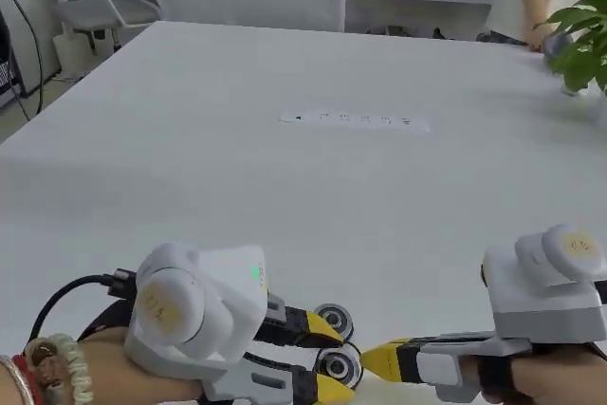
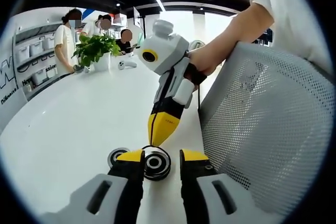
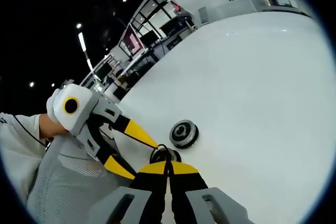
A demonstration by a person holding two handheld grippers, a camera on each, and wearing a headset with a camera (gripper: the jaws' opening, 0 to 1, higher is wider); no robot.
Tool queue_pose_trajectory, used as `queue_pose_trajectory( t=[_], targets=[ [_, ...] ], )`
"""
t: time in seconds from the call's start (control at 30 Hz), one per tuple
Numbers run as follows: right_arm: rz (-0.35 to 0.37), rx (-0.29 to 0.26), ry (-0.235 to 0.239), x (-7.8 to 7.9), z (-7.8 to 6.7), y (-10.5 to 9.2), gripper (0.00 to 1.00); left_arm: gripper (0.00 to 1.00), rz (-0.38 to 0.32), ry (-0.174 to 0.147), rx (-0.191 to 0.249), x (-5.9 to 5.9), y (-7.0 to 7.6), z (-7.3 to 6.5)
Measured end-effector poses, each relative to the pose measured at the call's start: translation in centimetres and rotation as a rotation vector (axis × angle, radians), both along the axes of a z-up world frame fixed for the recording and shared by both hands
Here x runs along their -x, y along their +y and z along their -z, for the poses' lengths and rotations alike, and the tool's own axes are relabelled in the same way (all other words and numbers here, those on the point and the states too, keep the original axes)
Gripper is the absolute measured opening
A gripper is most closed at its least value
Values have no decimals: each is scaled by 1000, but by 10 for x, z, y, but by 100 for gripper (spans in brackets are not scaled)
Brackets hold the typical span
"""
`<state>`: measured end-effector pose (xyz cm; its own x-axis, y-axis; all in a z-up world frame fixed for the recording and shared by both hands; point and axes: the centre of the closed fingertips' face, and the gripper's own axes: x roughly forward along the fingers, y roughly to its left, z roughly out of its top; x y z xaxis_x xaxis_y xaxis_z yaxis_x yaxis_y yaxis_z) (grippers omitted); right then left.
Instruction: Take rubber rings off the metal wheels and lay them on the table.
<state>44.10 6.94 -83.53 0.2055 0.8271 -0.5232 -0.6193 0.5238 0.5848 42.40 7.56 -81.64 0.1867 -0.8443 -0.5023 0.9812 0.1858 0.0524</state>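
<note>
Low in the frame's middle, the left tongs [image 2: 161, 157] stand part open around the nearer wheel [image 1: 340, 365] on the white desk [image 1: 285, 196]. The right tongs [image 3: 168, 167], closed, pinch its rubber ring [image 3: 163, 149]. A second wheel [image 1: 333, 318] lies just beside.

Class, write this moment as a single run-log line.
left gripper: jaws astride near wheel, grip unclear | right gripper: shut on rubber ring | second wheel: lying on table

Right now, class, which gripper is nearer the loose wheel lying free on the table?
Left. The left gripper has one jaw right beside the loose wheel, jaws astride the other wheel. The right gripper reaches that other wheel, farther off.
</note>
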Motion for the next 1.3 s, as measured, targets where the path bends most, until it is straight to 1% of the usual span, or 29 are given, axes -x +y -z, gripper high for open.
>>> queue_pose_trajectory(
  t=[0.03, 0.17, 0.2, 0.23, 0.3, 0.33, 0.37, 0.4, 0.43, 0.47, 0.53, 0.57, 0.6, 0.67, 0.7, 0.77, 0.87, 1.0, 1.07, 1.1, 1.17, 1.3],
  targets=[
    [-1, 0, -2, 0, 0, 0, 0, 25, 12, -5, -8, 3, -1, 0],
    [4, -6, -4, -1, -2, 0, 0, 33, 49, -19, -14, 10, -5, -5],
    [5, -7, -4, -1, -2, 0, 0, 34, 55, -26, -20, 11, -5, -6],
    [9, -10, -3, -2, -2, -1, 0, 35, 73, -39, -38, 12, -5, -5],
    [16, -17, 0, -3, -3, -1, 0, 37, 89, -55, -42, 13, -6, -9],
    [21, -22, 3, -4, -3, -2, 0, 37, 89, -56, -38, 13, -6, -11],
    [24, -24, 3, -4, -4, -2, 0, 39, 86, -54, -28, 12, -7, -15],
    [29, -28, 3, -5, -4, -2, 0, 40, 73, -35, -6, 11, -7, -20],
    [32, -29, 3, -5, -5, -3, 0, 42, 63, -23, 4, 10, -8, -23],
    [36, -33, 4, -6, -5, -3, 0, 44, 57, -23, 12, 7, -6, -27],
    [39, -36, 4, -6, -6, -3, 0, 46, 50, -15, 18, 5, -5, -31],
    [41, -37, 4, -7, -6, -3, 0, 47, 39, 3, 21, 4, -4, -33],
    [42, -39, 4, -7, -6, -3, 0, 47, 29, 15, 24, 2, -2, -36],
    [46, -44, 5, -7, -7, -3, 0, 49, 27, 9, 35, 0, 2, -41],
    [50, -47, 6, -8, -8, -3, 0, 51, 23, 13, 39, -1, 3, -43],
    [66, -66, 9, -10, -11, -4, 0, 56, 4, 32, 49, -3, 7, -47],
    [84, -83, 12, -12, -15, -6, 0, 59, -8, 21, 64, -6, 13, -57],
    [98, -95, 17, -14, -16, -7, 0, 65, -22, 18, 70, -8, 18, -67],
    [102, -98, 12, -15, -17, -8, 0, 69, -21, 5, 66, -8, 21, -70],
    [104, -100, 11, -15, -18, -8, 0, 70, -21, -9, 61, -8, 23, -73],
    [112, -108, 10, -17, -19, -9, 0, 72, -24, -27, 54, -7, 27, -77],
    [123, -112, 10, -18, -20, -11, 0, 74, -44, -43, 57, -7, 39, -87]
  ],
)
